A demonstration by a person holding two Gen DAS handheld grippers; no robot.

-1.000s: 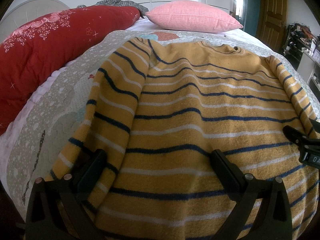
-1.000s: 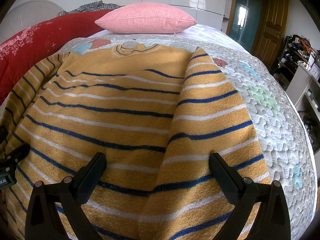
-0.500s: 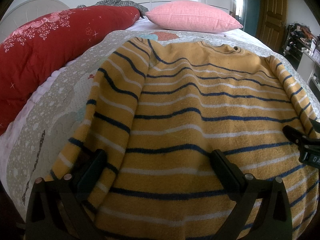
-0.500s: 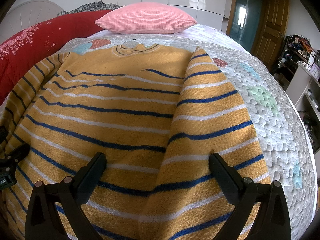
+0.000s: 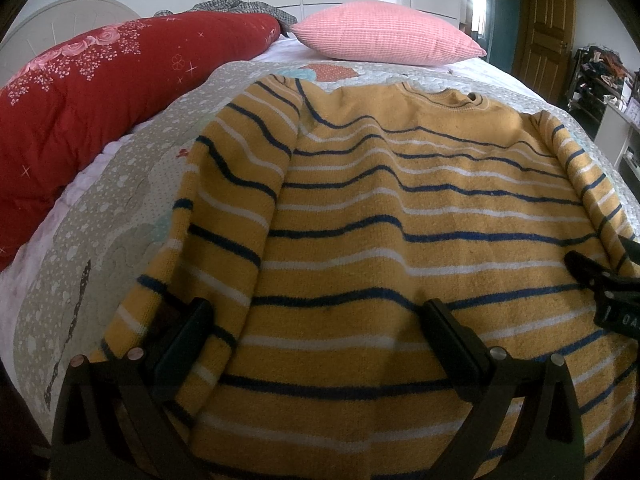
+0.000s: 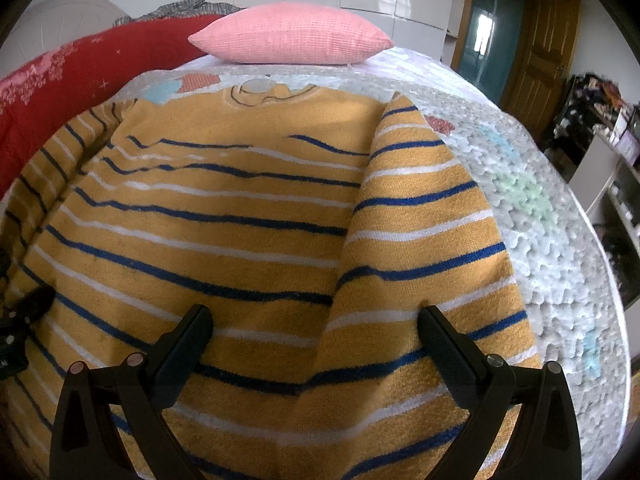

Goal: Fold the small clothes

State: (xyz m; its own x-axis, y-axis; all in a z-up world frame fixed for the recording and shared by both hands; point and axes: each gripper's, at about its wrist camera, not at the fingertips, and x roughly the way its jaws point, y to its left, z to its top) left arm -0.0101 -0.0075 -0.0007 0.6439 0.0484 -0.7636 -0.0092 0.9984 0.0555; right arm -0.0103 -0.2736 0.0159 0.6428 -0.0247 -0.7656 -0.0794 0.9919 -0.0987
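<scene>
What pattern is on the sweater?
The sweater is mustard yellow with thin navy and white horizontal stripes, clearest in the left wrist view.

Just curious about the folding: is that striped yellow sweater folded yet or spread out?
Partly folded: the sweater lies flat on the bed, both sleeves turned in over it.

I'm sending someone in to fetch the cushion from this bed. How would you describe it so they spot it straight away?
On the bed, look past the striped mustard sweater toward the far end by the white cupboards. The pink pillow lies there alone on the pale sheet. Unlike the long red flowered quilt bundled beside it, it is small, plain, pink and ribbed.
</scene>
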